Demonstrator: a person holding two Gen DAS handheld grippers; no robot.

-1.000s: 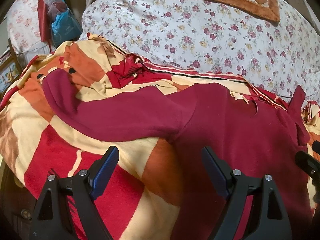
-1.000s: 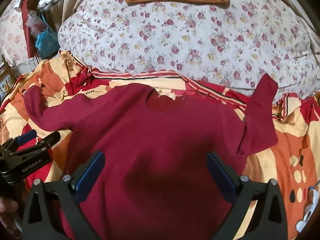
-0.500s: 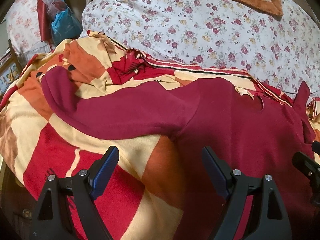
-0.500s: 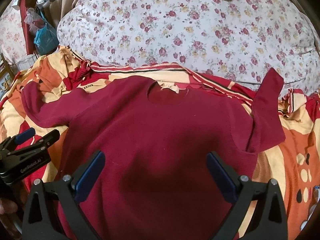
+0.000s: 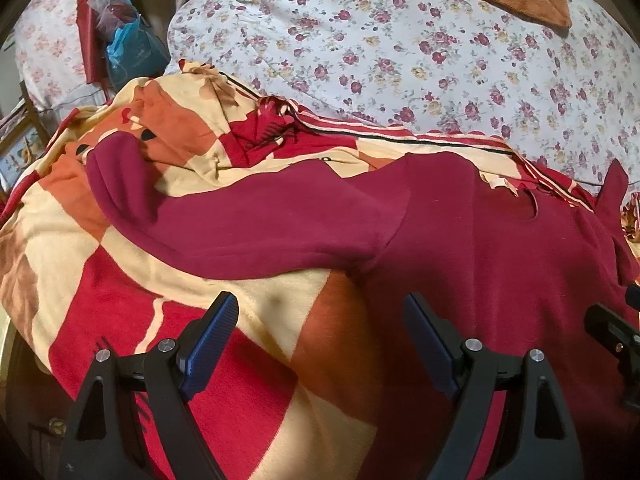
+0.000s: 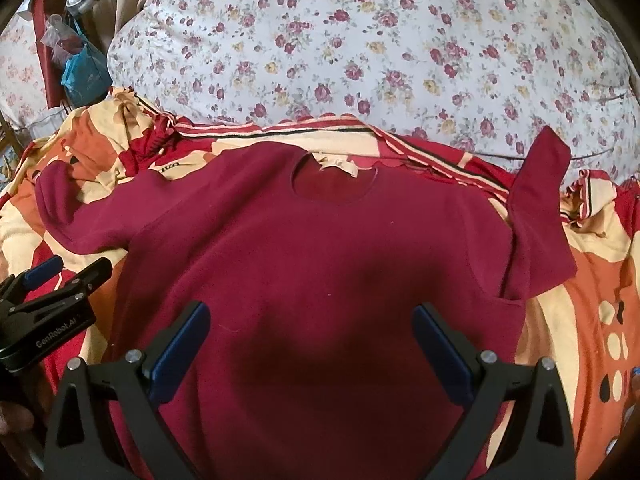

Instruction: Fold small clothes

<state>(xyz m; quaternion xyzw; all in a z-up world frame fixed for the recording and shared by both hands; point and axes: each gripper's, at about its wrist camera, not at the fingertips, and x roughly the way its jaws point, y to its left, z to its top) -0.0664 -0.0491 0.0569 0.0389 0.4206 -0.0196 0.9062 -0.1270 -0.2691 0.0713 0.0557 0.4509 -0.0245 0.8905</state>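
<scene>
The maroon long-sleeved shirt lies face up and spread on the patterned blanket, its neckline pointing toward the floral quilt behind it. Over the last second very little has changed on the cloth itself: the body is flat as before, one sleeve is stretched out to the left over the blanket, and the other sleeve stands bent upward at the right side. What did change is the view. In both cameras the shirt has slid a bit lower and closer, so both grippers seem to have moved slightly forward over it. I judge that folding has not yet begun; this is the approach before the first grasp, and probably a sleeve comes first.

The left gripper hangs above the blanket just beside the left armpit of the shirt, with its blue pads spread wide and nothing between them. The right gripper is over the lower middle of the shirt body, also fully spread and empty, and throws a dark shadow on the cloth. Whether its pads touch the fabric, I cannot tell. Both point toward the quilt, side by side.
</scene>
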